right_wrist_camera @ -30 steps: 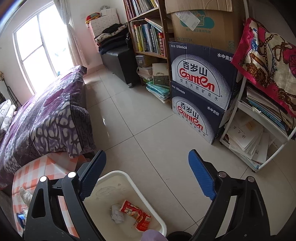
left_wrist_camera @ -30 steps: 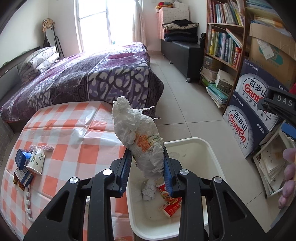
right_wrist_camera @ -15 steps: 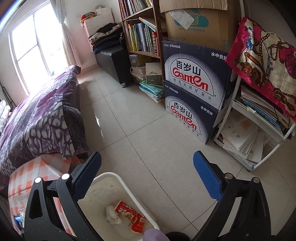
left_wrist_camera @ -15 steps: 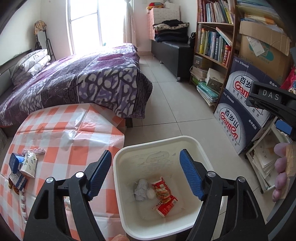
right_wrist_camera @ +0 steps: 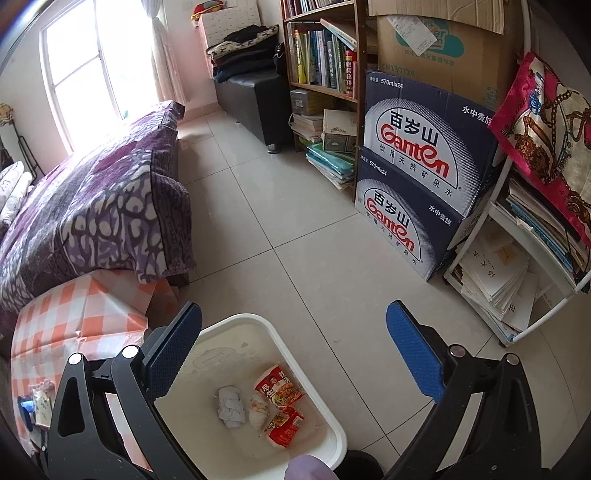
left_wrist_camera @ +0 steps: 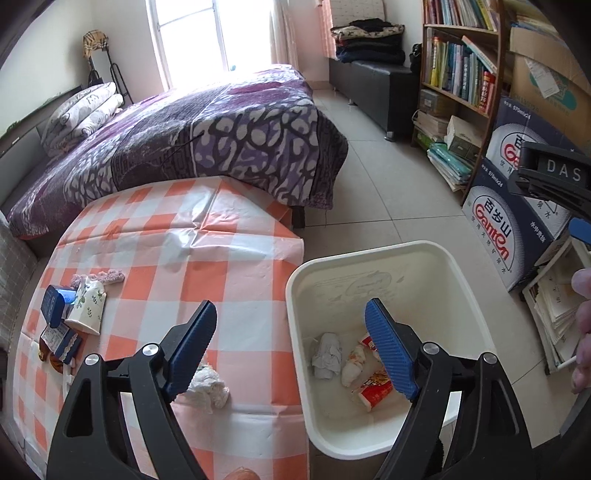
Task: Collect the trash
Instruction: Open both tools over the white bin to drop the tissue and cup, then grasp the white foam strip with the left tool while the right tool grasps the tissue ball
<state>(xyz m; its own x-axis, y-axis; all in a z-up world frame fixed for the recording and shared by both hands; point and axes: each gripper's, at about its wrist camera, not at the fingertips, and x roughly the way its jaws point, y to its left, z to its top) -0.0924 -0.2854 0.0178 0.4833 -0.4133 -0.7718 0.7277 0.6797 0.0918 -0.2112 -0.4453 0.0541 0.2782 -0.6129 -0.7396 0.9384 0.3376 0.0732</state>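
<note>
Bright daylight from blown-out window [left_wrist_camera: 192, 33], soft shadows, strong fisheye bending, dark corners, edges perhaps slightly blurred

Left gripper [left_wrist_camera: 290, 347] gapes above the white bin [left_wrist_camera: 458, 280], 1 tissue wad [left_wrist_camera: 208, 386] on the checkered table [left_wrist_camera: 229, 258].

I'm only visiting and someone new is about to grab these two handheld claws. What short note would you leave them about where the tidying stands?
Left gripper: open, empty, above the table edge and the bin.
Right gripper: open, empty, over the bin.
White bin stands on the floor beside the checked table. In it: two crumpled tissues and two red snack wrappers.
Left to do: a crumpled tissue lies on the table near the left gripper; probably next. The small items at the table's far left may not be trash; check.
</note>
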